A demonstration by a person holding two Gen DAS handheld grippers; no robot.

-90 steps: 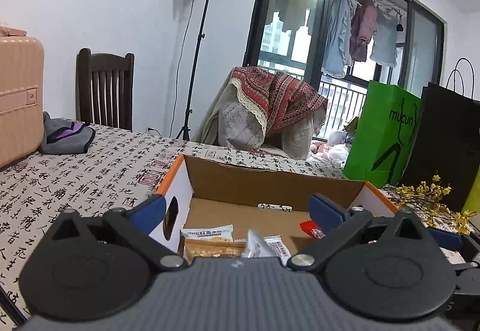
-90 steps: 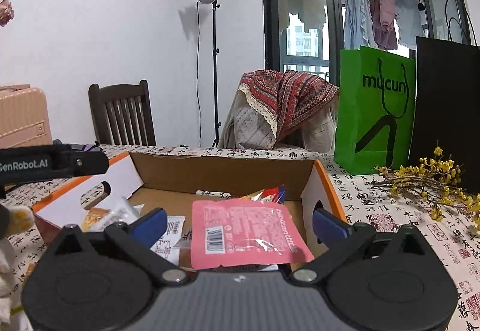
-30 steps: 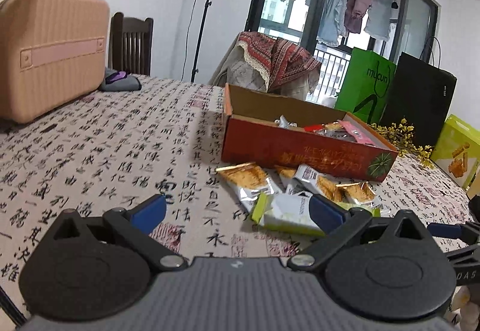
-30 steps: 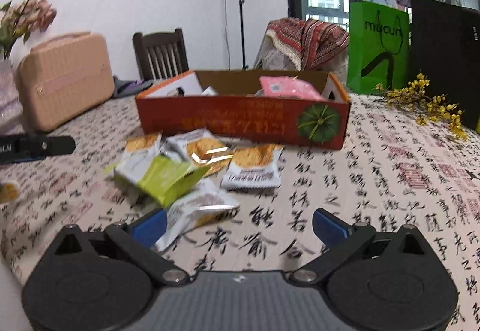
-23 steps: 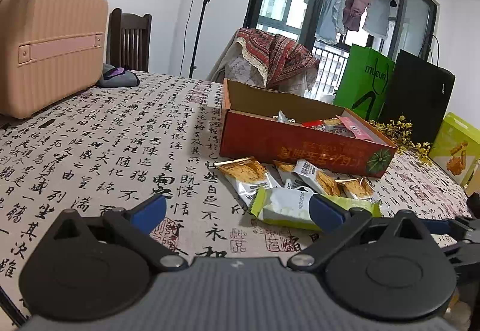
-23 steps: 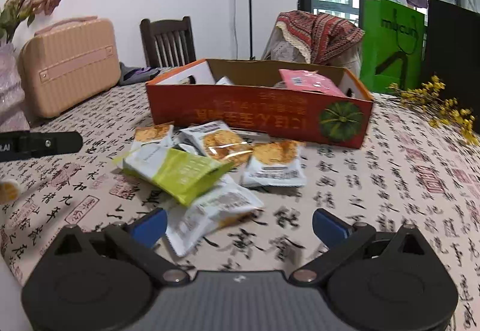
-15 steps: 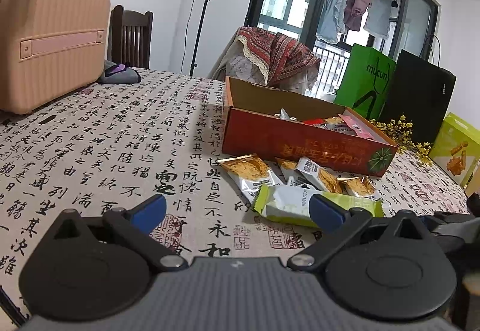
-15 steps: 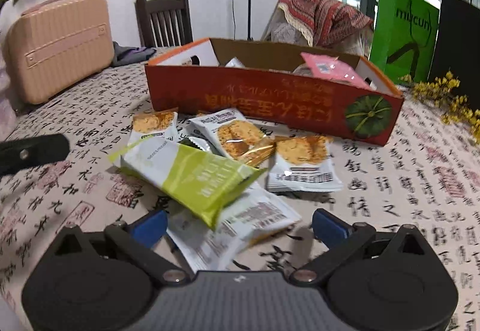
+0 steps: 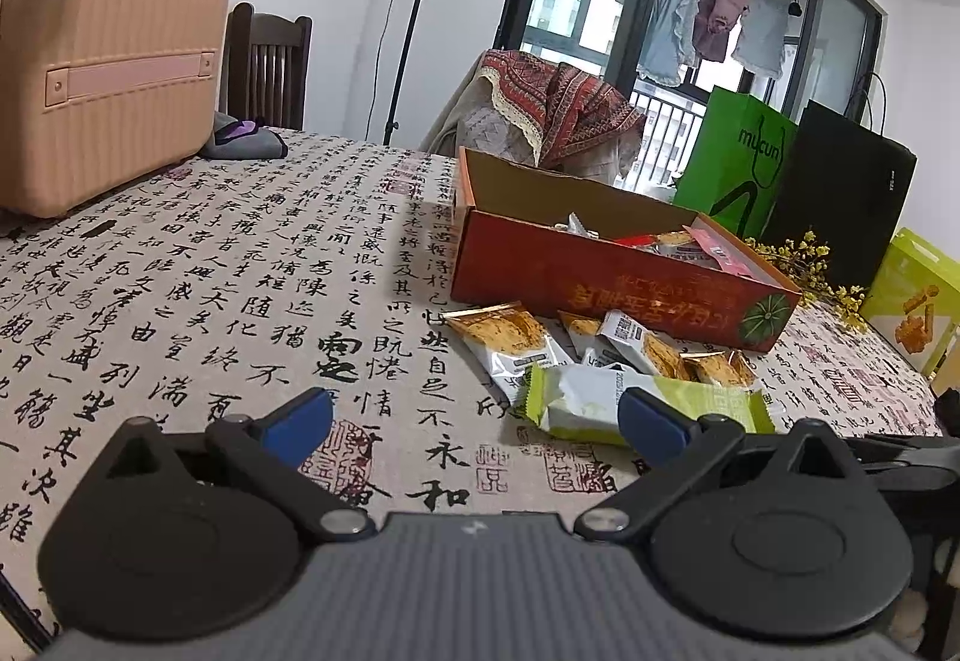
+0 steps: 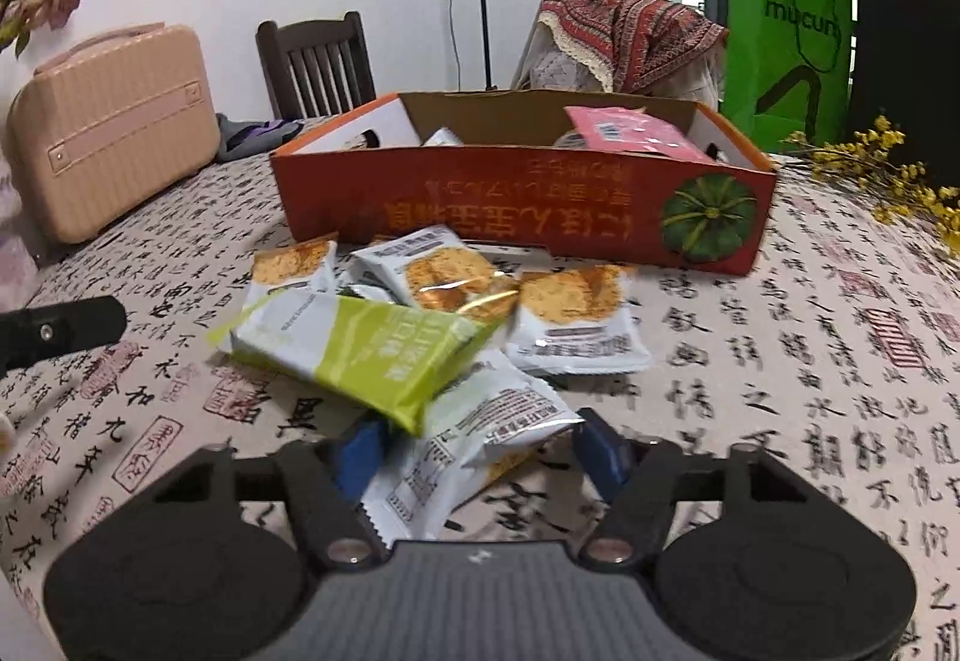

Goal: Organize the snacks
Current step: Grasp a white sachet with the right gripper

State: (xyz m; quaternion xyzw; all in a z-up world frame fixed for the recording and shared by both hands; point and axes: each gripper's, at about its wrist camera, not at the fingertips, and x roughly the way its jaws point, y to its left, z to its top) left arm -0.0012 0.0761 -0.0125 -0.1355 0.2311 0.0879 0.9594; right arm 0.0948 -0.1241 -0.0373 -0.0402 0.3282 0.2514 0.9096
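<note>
An orange cardboard box (image 10: pixel 522 208) (image 9: pixel 600 274) stands on the table with a pink packet (image 10: pixel 624 130) and other snacks in it. Several snack packets lie in front of it: a green-and-white packet (image 10: pixel 366 349) (image 9: pixel 606 403), cracker packets (image 10: pixel 576 319) (image 9: pixel 510 337), and a white packet (image 10: pixel 474 439). My right gripper (image 10: pixel 480 451) is partly closed around the near end of the white packet; its pads look close to it without clearly pressing. My left gripper (image 9: pixel 474 418) is open and empty, left of the pile.
A pink case (image 9: pixel 102 79) stands at the table's left. A green bag (image 10: pixel 786 49), a black bag (image 10: pixel 906 73), yellow flowers (image 10: pixel 888 175) and a yellow-green box (image 9: pixel 912 301) stand at the right. A chair (image 10: pixel 315 61) is behind the table.
Both grippers drew back from the box, where the right one left the pink packet. My right gripper has since moved down to the pile and narrowed around the white packet. The left barely moved.
</note>
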